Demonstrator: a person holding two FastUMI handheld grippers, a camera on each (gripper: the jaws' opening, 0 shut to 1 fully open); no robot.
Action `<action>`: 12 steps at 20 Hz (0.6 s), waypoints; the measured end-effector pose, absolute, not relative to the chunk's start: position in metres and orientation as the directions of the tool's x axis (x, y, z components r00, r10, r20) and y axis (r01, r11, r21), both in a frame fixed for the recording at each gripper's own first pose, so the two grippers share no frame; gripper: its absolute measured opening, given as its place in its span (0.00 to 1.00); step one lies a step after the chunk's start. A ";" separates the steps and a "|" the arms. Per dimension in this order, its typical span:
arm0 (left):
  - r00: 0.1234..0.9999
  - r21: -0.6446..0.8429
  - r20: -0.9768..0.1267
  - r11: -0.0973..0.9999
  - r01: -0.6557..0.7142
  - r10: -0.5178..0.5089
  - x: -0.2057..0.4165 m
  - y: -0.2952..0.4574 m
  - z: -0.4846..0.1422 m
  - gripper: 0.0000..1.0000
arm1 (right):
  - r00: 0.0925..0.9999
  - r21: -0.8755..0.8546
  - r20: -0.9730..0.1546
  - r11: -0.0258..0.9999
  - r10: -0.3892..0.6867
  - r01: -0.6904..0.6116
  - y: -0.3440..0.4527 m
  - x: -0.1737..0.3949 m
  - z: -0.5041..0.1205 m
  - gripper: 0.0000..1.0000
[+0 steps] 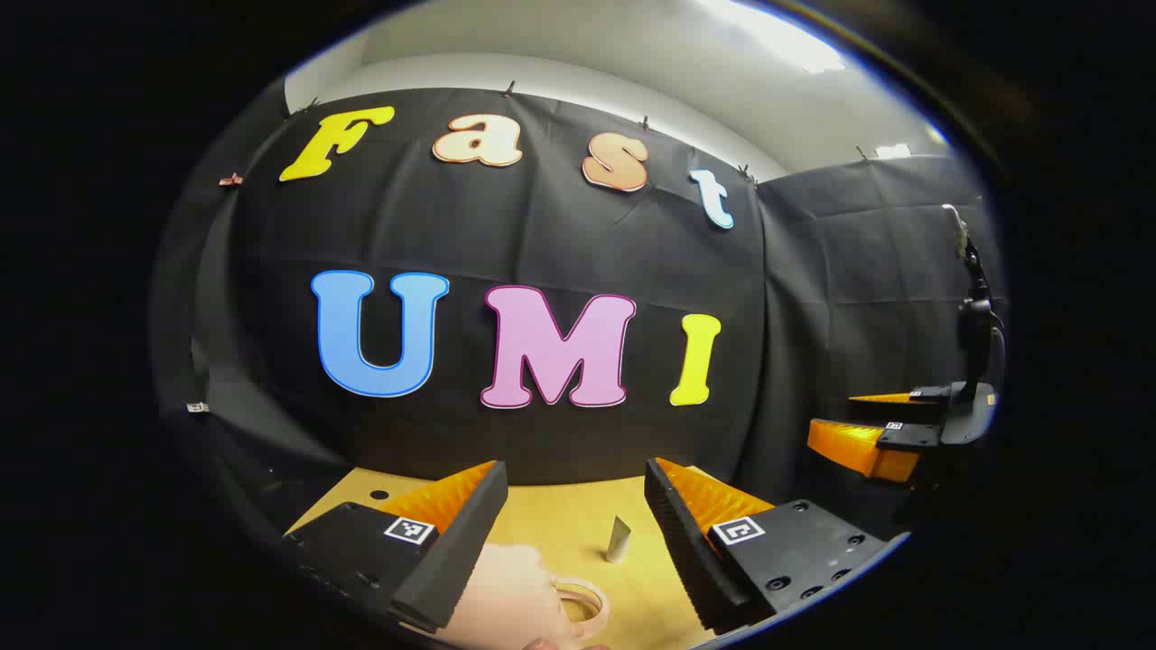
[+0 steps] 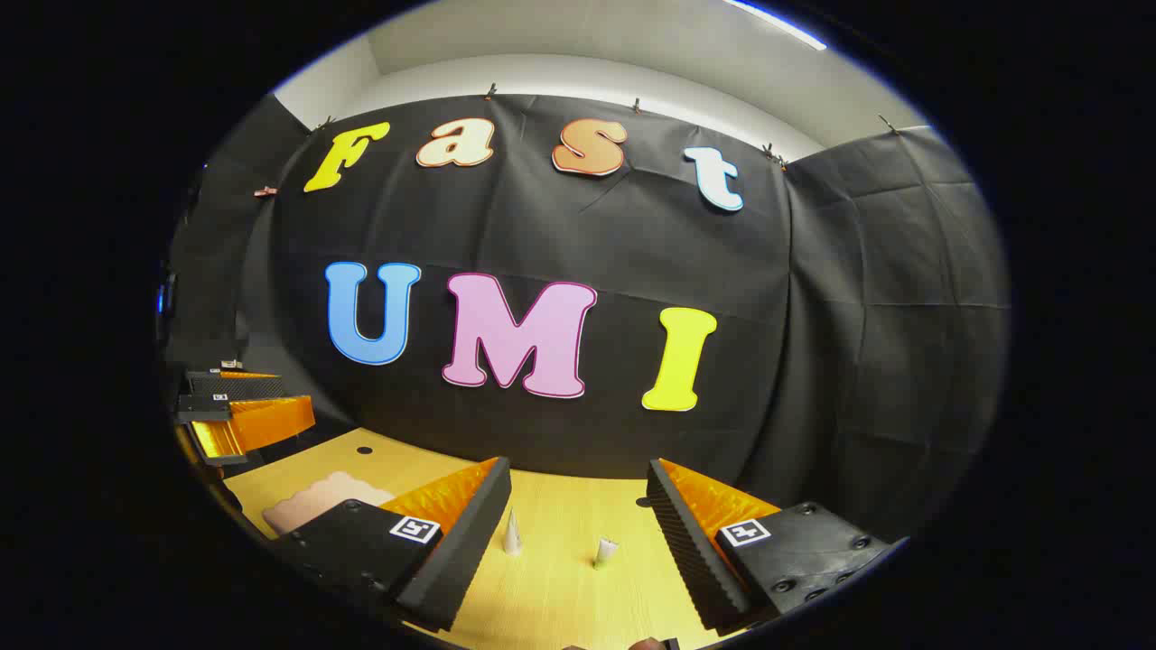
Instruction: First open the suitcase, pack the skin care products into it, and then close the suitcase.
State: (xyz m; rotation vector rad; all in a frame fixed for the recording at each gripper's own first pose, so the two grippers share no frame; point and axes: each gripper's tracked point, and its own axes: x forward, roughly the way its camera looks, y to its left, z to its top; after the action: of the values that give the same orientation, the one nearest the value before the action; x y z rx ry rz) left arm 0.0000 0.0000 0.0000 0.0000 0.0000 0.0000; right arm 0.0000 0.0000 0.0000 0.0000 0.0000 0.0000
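Left gripper (image 1: 575,533): seen in the left gripper view at the bottom, its 2 fingers spread wide apart with nothing between them, held above the table.
Right gripper (image 2: 578,533): seen in the right gripper view at the bottom, its 2 fingers also spread wide and holding nothing. In the left gripper view it hangs at the far right, level, above the table's edge.
Light wooden table (image 1: 560,510): a pale yellow wood-grain top that runs back to the black cloth wall, with small round dark holes near its far edge.
Pale pink suitcase (image 1: 506,596): in the left gripper view it lies on the table just below and between the left gripper's fingers, with a round ring-like handle at its right side. In the right gripper view a pink scalloped edge of it shows at the lower left, partly behind the right gripper's left finger. Whether it is open or closed cannot be told.
Skin care products: 2 small pale tubes stand upright on the table in the right gripper view, a pointed one (image 2: 512,534) just beside the left finger and a shorter one (image 2: 604,551) near it, both right of the suitcase.
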 end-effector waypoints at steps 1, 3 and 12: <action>1.000 0.009 0.004 1.000 -0.001 0.001 0.000 0.001 0.001 0.96 | 1.000 0.004 0.003 1.000 -0.001 0.001 0.000 0.000 0.001 0.95; 1.000 0.018 0.014 1.000 -0.008 0.008 -0.003 0.002 0.006 0.95 | 1.000 0.007 0.008 1.000 0.001 -0.001 0.003 0.000 0.002 0.95; 0.999 0.030 0.006 0.998 -0.053 0.053 -0.010 0.017 0.007 0.95 | 1.000 0.004 0.011 1.000 0.026 -0.026 0.017 0.007 0.000 0.96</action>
State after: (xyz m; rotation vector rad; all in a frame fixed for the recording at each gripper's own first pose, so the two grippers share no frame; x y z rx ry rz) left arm -0.0101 0.0171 0.0067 0.0300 -0.0048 0.0526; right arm 0.0074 0.0175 0.0003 0.0041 -0.0114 0.0264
